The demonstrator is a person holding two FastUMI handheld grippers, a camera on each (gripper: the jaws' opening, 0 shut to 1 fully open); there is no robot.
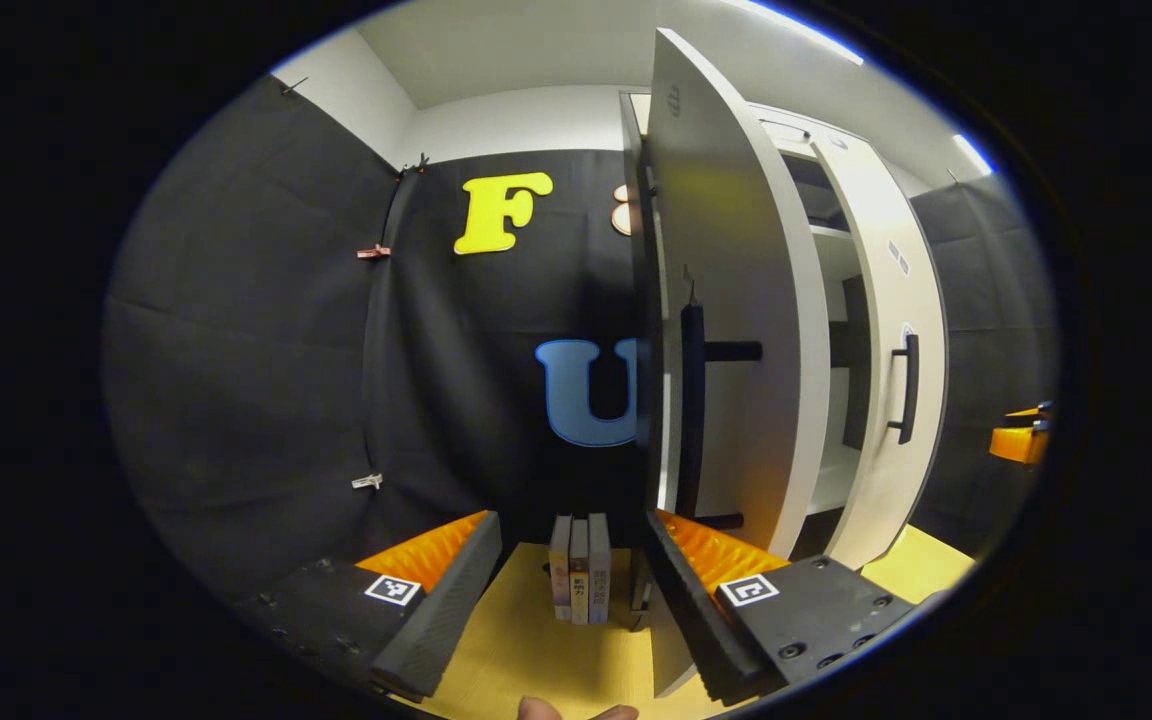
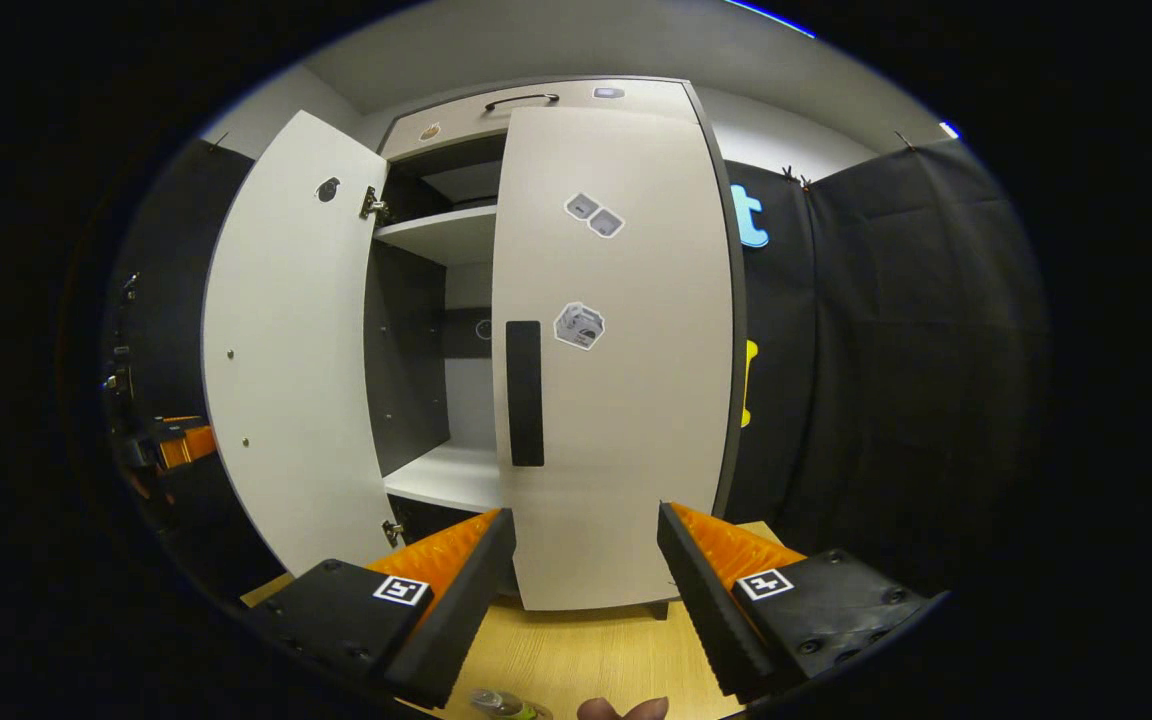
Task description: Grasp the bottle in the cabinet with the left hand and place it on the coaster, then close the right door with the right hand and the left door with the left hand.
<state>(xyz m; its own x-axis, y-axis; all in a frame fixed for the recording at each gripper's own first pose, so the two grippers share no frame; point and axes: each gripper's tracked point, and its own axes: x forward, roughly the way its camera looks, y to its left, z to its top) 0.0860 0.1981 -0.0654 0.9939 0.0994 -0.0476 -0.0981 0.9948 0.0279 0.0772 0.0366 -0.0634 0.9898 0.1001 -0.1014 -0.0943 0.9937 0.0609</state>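
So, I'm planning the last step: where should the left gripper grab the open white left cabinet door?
The black vertical bar handle on the white left door, mid-length, from the outer face: it stands off the panel on posts, leaving room for a finger behind.

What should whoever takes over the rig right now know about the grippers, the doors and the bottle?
Left gripper: open, empty, beside the left door, near its handle.
Right gripper: open, empty, facing the right door.
Cabinet: the shelves in view are bare. A bottle-like thing shows at the bottom edge of the right gripper view on the table; the coaster can't be made out.
Done: right door looks nearly or fully shut.
Left: push the left door closed.
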